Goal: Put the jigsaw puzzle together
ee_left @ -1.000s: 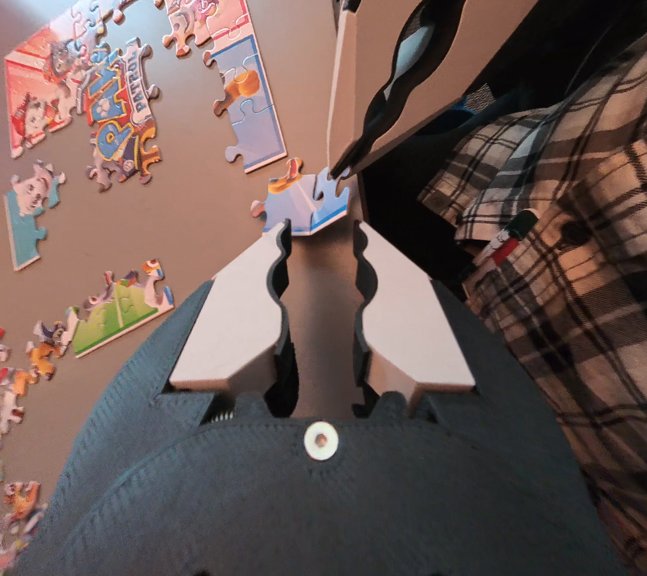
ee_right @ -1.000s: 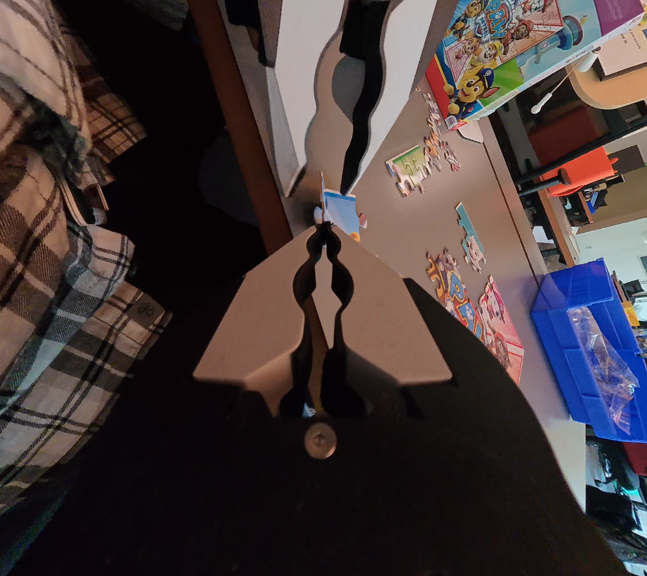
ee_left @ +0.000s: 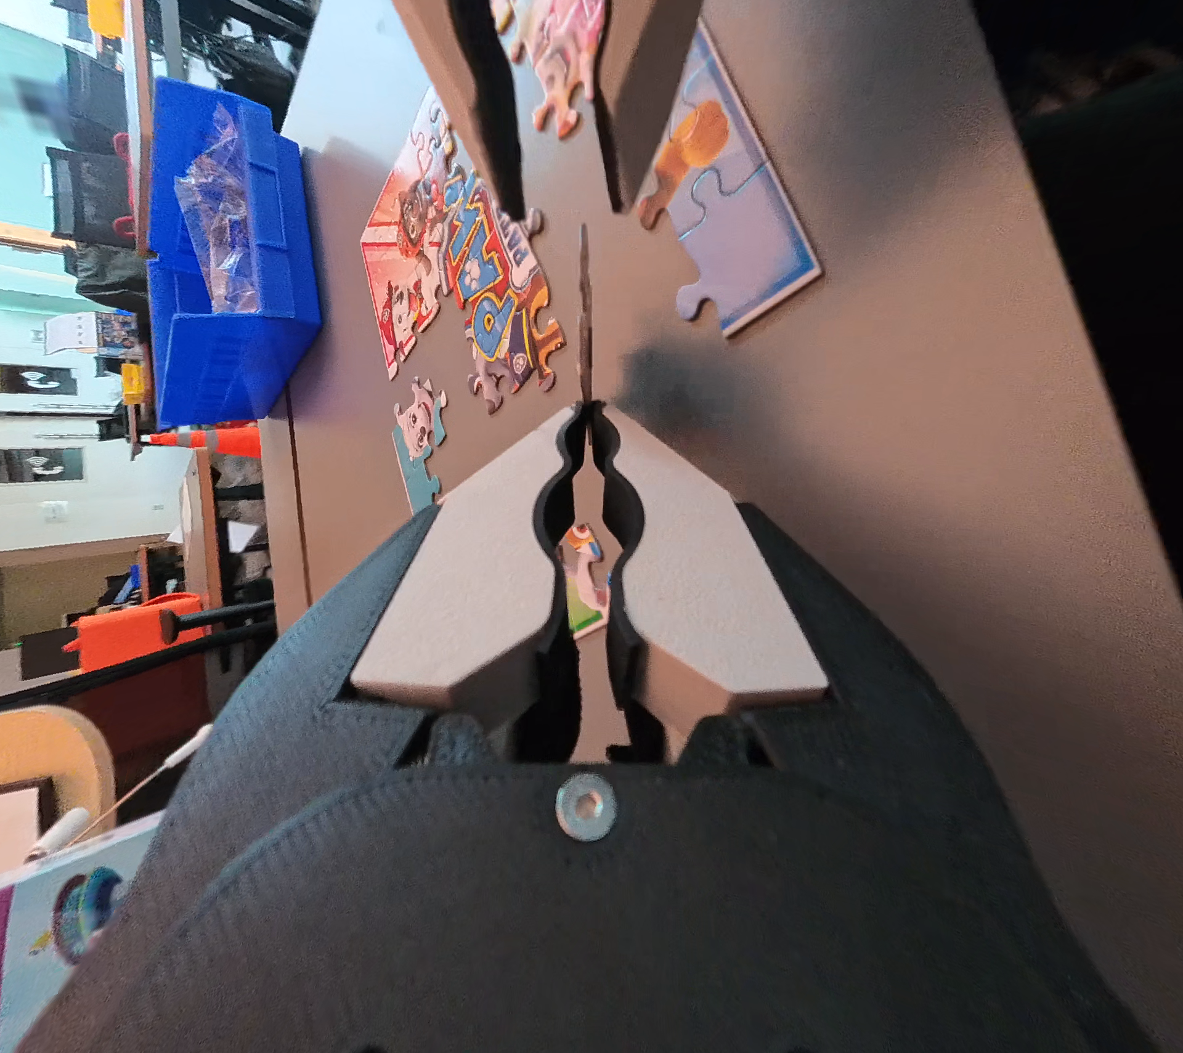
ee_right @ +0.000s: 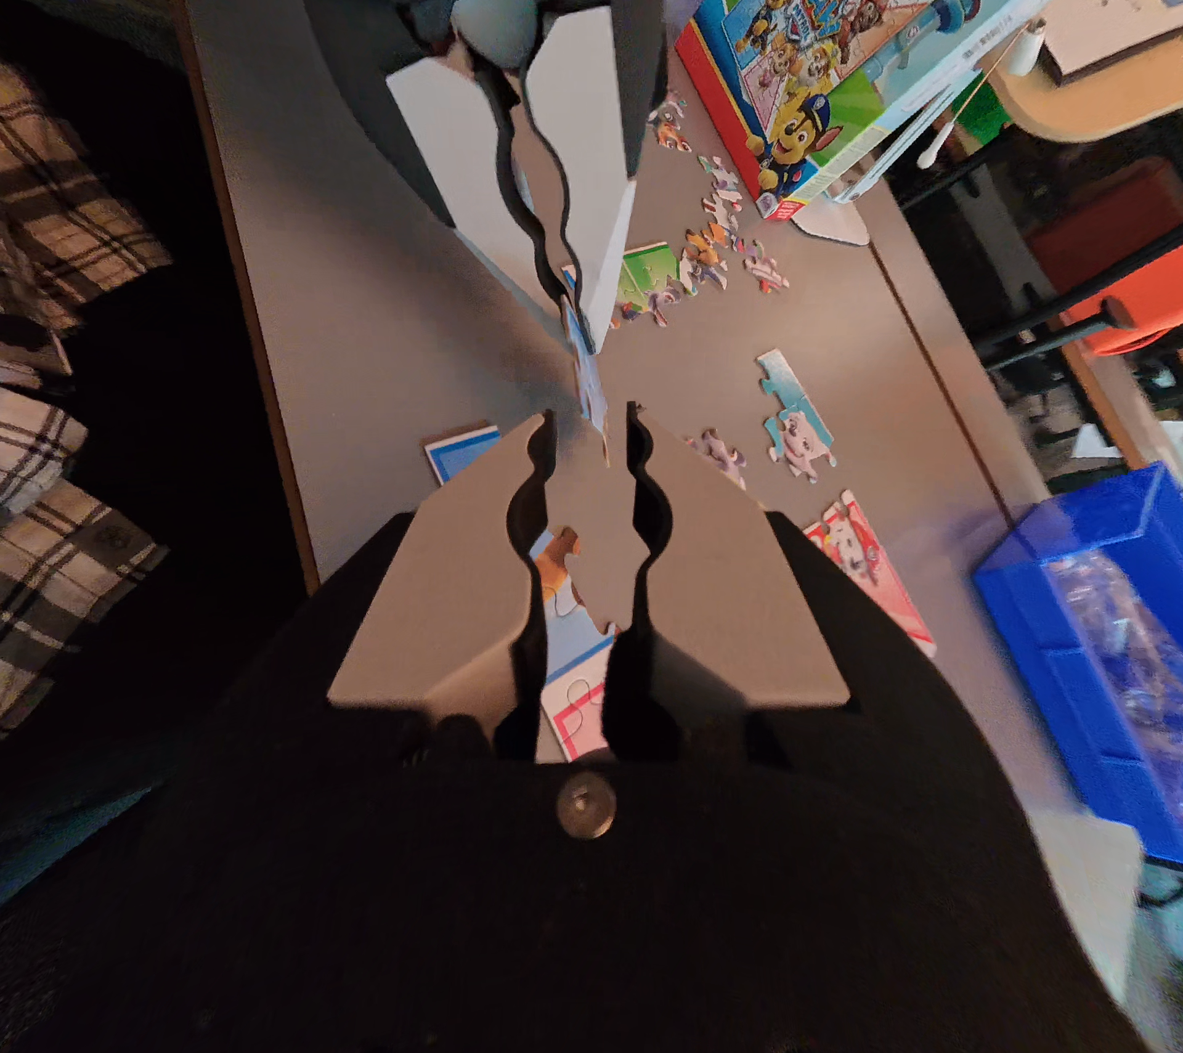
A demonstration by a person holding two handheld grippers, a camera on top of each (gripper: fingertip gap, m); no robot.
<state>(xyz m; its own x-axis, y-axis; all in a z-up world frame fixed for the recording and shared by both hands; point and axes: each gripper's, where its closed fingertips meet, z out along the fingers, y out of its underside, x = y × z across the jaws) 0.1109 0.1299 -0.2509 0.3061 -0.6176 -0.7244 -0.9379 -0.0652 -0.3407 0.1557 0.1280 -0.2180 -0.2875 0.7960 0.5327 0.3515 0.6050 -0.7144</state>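
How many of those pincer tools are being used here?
2. The left hand-held gripper is clamped on a puzzle piece held edge-on over the table; the right hand-held gripper faces it, open, at that piece's other end.

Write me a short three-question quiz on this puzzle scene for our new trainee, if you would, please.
1. True or false: the right gripper is shut on the puzzle piece.
2. Pick one: the plastic bin on the table is A red, B blue, C green.
3. Short answer: which gripper holds the puzzle piece off the table?

Key
1. False: its jaws stand open, with the piece just ahead of them.
2. B.
3. The left gripper, shut on the piece's edge.
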